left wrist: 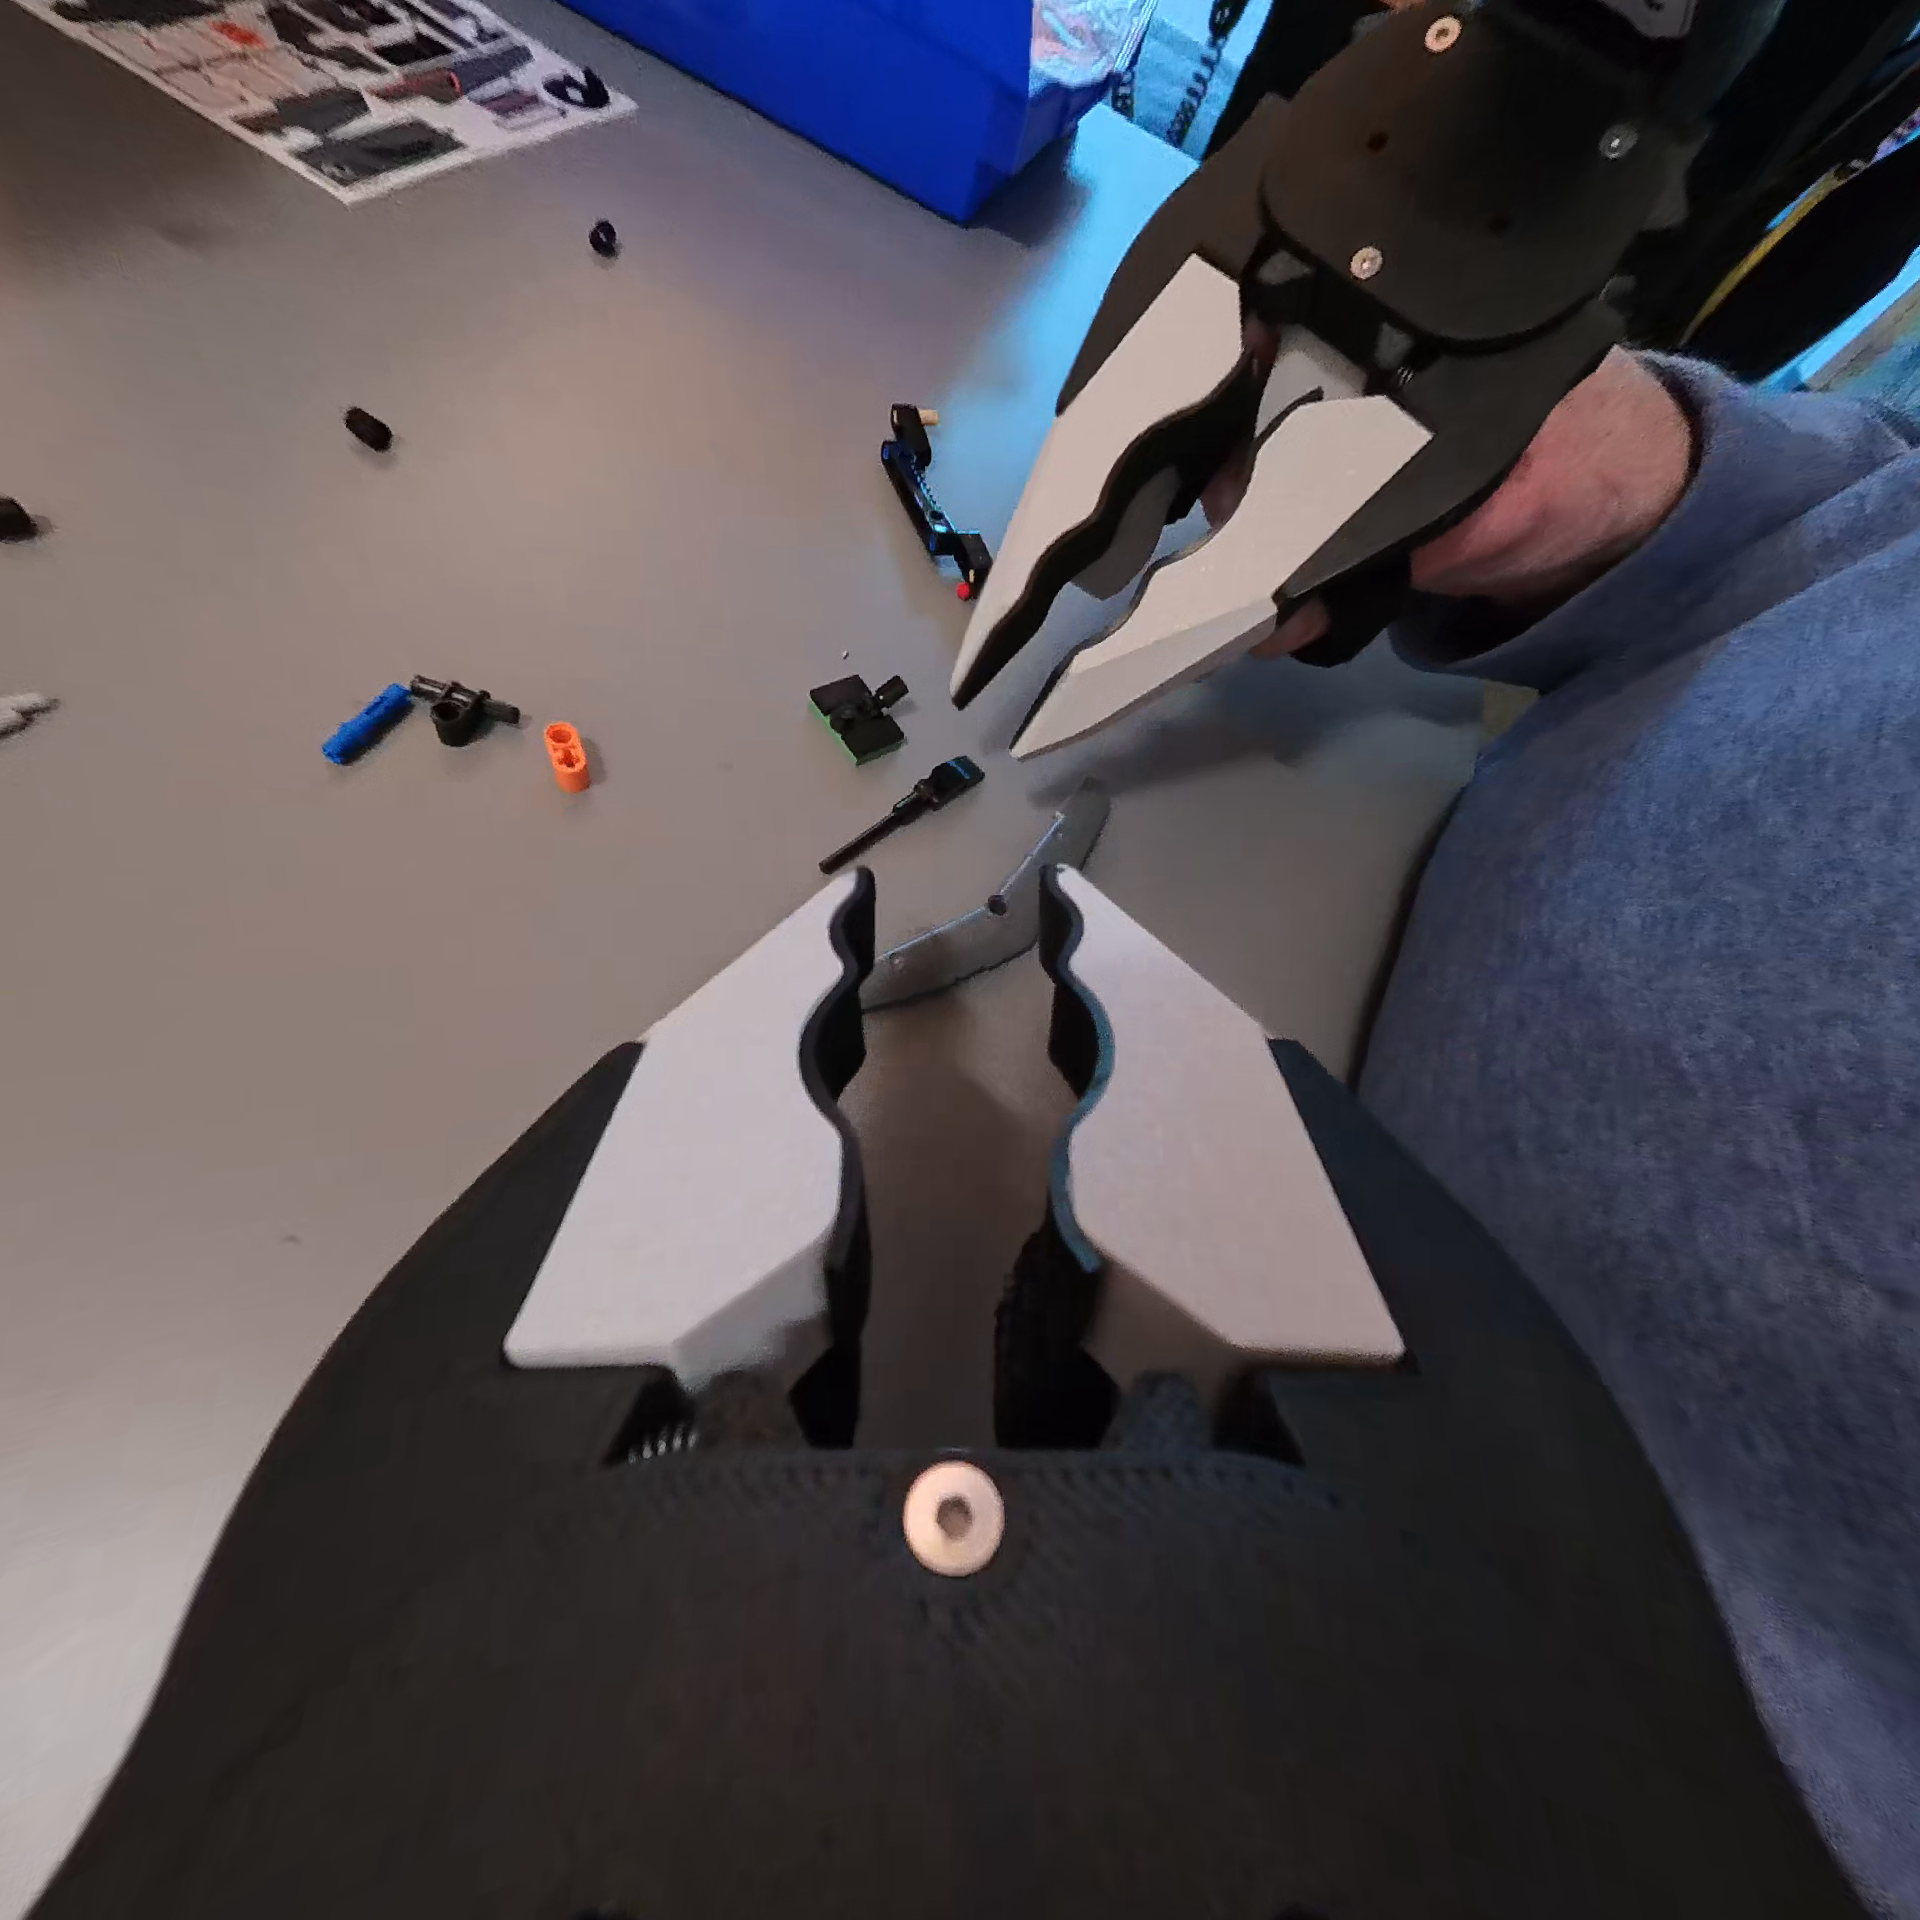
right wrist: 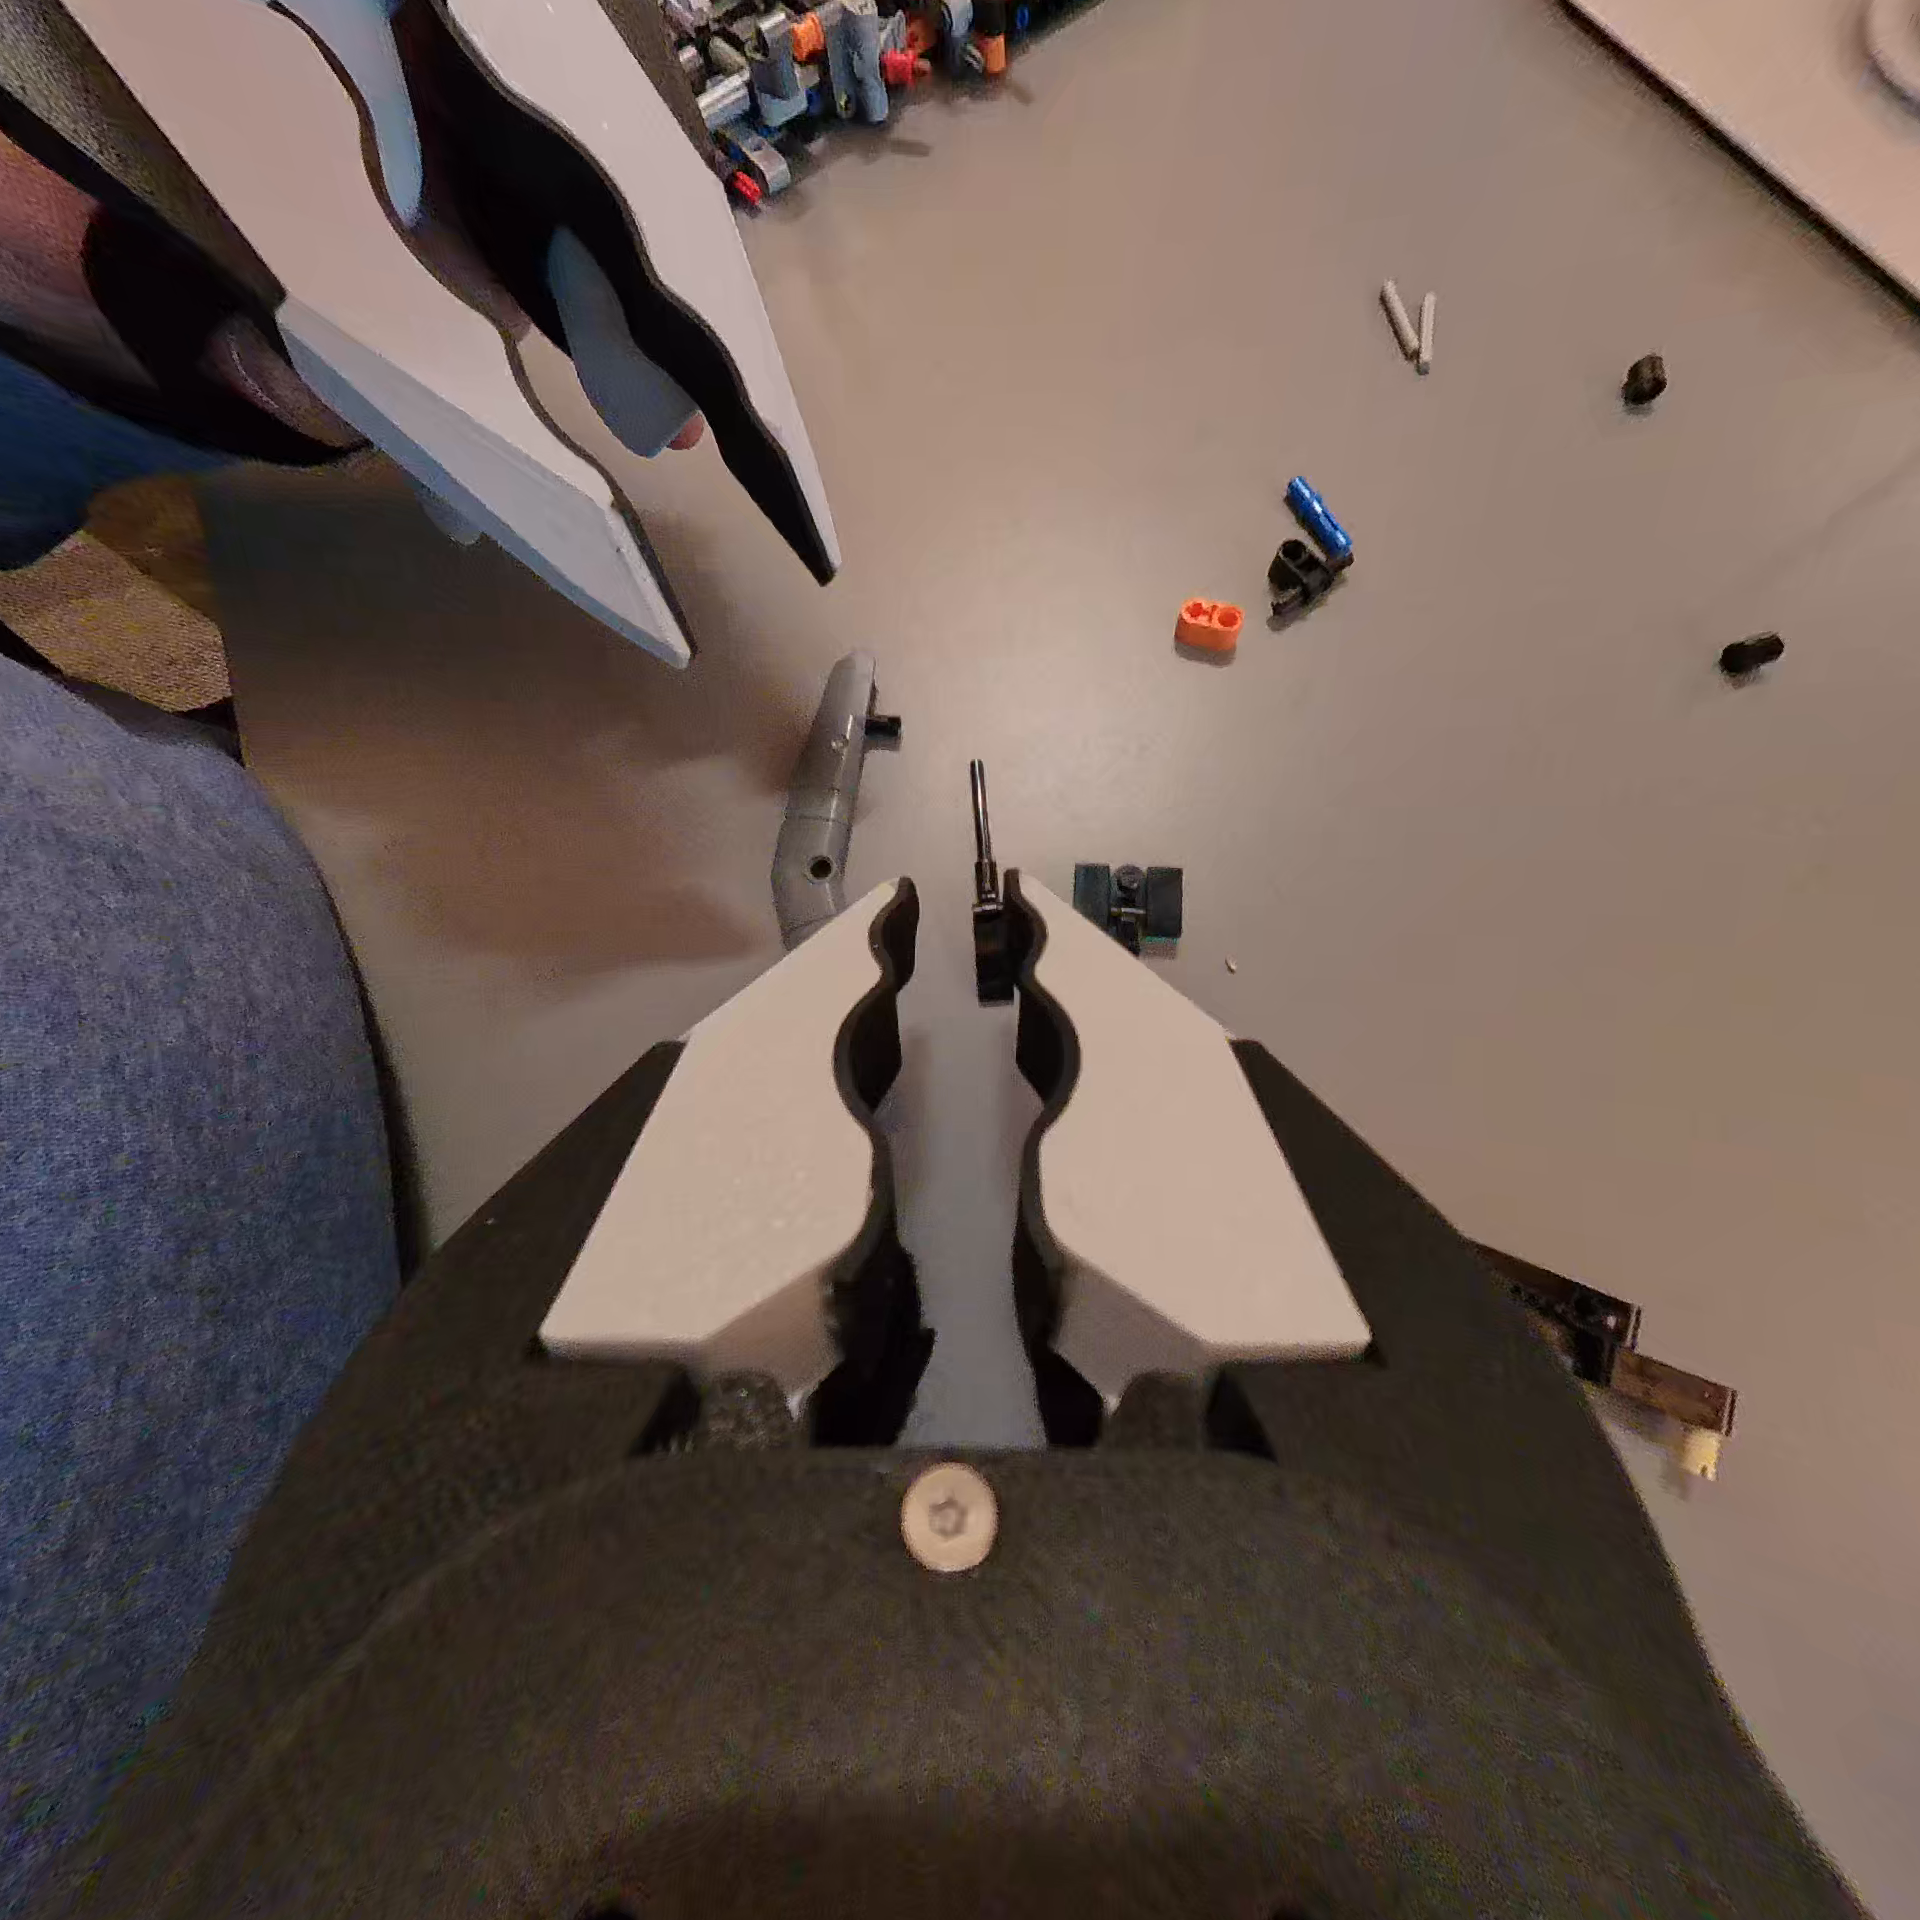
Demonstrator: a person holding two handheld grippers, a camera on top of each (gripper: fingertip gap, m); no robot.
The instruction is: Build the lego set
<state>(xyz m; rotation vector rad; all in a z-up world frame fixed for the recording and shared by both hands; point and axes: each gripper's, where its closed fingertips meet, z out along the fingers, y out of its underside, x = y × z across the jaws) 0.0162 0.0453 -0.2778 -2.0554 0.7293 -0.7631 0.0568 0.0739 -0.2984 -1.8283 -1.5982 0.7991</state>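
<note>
1. Hovering low over the grey worktop point(left wrist: 260, 1039), both tools carry nothing; we see no piece between either pair of fingers.
2. Left gripper point(left wrist: 954, 878): fingers apart, tips just short of a curved grey panel piece point(left wrist: 977, 930) that lies flat between the two tools. We judge the open stance is there to straddle that panel.
3. Right gripper point(right wrist: 961, 891): fingers apart by a narrow gap, with a black axle-and-connector piece point(right wrist: 987, 904) lying on the worktop in the gap at the tips. Not clamped that we can tell; it looks lined up lengthwise for a pinch.
4. Just beside that piece sits a small black block on a green base point(left wrist: 857, 717), untouched.
5. Loose stock is spread farther out, well apart from the tools: an orange two-hole connector point(right wrist: 1208, 625), a blue pin point(right wrist: 1317, 514) touching a black angled connector point(right wrist: 1299, 577), two pale grey axles point(right wrist: 1408, 324), and scattered black bushes.
6. A black-and-blue beam sub-assembly point(left wrist: 930, 499) lies aside near the right tool.
7. Printed instruction sheet point(left wrist: 332, 73) and a blue box point(left wrist: 883, 73) sit at the far edge; a larger multi-coloured build point(right wrist: 831, 73) stands at the far side in the right wrist view.
8. Our judgement: the build is mid-way, with a pick-up of small parts as the step in hand.
</note>
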